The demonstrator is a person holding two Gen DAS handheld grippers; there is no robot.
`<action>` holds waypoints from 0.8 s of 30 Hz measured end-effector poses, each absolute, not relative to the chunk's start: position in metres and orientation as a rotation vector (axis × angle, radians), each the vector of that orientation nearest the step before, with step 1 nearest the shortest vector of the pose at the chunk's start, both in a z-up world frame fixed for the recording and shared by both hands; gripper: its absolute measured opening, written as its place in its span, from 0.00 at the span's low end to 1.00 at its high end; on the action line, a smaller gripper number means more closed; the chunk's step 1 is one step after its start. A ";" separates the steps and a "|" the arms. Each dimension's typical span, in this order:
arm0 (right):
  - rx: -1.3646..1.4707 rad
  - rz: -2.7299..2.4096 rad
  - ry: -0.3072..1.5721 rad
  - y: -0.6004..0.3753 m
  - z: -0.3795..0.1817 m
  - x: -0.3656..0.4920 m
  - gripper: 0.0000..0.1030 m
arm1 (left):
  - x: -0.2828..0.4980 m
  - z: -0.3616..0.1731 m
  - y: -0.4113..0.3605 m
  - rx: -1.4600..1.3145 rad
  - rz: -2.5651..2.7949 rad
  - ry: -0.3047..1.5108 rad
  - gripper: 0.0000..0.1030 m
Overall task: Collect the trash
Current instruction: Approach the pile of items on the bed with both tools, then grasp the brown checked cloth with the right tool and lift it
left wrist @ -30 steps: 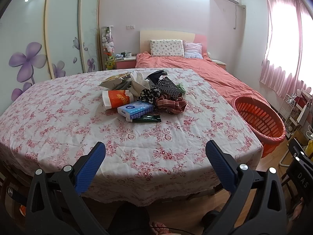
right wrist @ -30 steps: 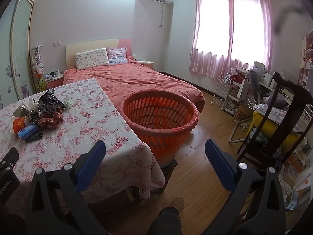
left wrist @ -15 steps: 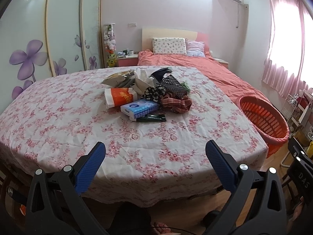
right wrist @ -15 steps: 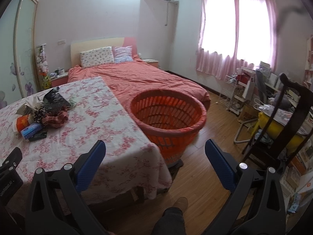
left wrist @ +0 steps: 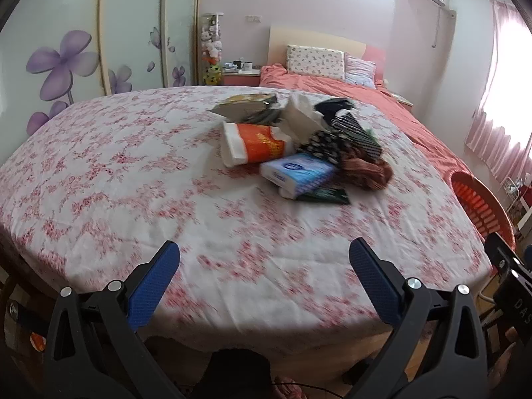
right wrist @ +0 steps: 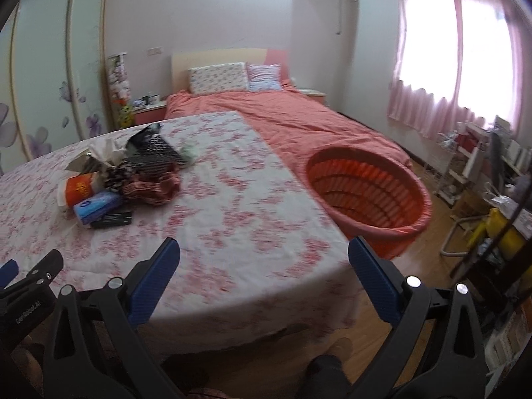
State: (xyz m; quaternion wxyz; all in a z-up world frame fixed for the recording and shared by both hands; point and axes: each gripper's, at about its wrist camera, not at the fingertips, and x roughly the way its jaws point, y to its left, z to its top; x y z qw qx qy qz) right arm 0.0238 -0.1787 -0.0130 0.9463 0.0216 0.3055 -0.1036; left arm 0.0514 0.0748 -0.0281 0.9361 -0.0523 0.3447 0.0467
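Observation:
A heap of trash lies on the floral tablecloth (left wrist: 116,183): an orange and white pack (left wrist: 254,143), a blue tissue pack (left wrist: 297,171), a dark flat packet (left wrist: 327,196), white paper (left wrist: 299,119), black patterned bags (left wrist: 345,129) and a reddish cloth (left wrist: 367,169). The heap also shows in the right wrist view (right wrist: 123,179). An orange basket (right wrist: 365,193) stands right of the table, seen at the edge of the left wrist view (left wrist: 478,202). My left gripper (left wrist: 264,266) is open and empty over the table's near edge. My right gripper (right wrist: 264,266) is open and empty at the near right corner.
A bed with a coral cover (right wrist: 299,123) lies behind the table. A wardrobe with purple flowers (left wrist: 66,63) stands at the left. A wire rack and a cluttered desk (right wrist: 482,163) line the right wall under pink curtains (right wrist: 449,66). Wooden floor (right wrist: 422,266) surrounds the basket.
Both grippers have moved forward and up toward the table; the trash heap looks nearer. The right view has swung left, bringing more of the table in. Both stay open.

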 end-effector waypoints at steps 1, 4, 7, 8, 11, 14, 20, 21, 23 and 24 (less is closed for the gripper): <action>0.043 -0.193 0.626 -0.173 -0.014 0.030 0.96 | 0.053 -0.028 0.078 -0.108 0.097 0.701 0.98; 0.039 -0.164 0.626 -0.160 -0.015 0.046 0.96 | 0.060 -0.027 0.090 -0.113 0.110 0.690 0.98; 0.047 -0.135 0.640 -0.152 -0.017 0.067 0.96 | 0.067 -0.027 0.099 -0.121 0.110 0.684 0.98; 0.052 -0.124 0.646 -0.149 -0.018 0.075 0.96 | 0.069 -0.027 0.102 -0.118 0.112 0.681 0.98; 0.070 -0.090 0.659 -0.143 -0.021 0.096 0.88 | 0.076 -0.027 0.109 -0.111 0.117 0.675 0.98; 0.092 -0.051 0.673 -0.135 -0.024 0.118 0.77 | 0.084 -0.028 0.115 -0.113 0.114 0.676 0.98; 0.152 -0.012 0.742 -0.131 -0.040 0.161 0.54 | 0.094 -0.032 0.125 -0.144 0.106 0.690 0.98; 0.164 -0.014 0.755 -0.132 -0.043 0.168 0.52 | 0.095 -0.033 0.126 -0.149 0.104 0.694 0.98; 0.192 -0.005 0.783 -0.133 -0.049 0.179 0.45 | 0.096 -0.035 0.128 -0.155 0.101 0.699 0.98; 0.200 0.005 0.792 -0.133 -0.051 0.183 0.44 | 0.096 -0.036 0.128 -0.158 0.100 0.702 0.98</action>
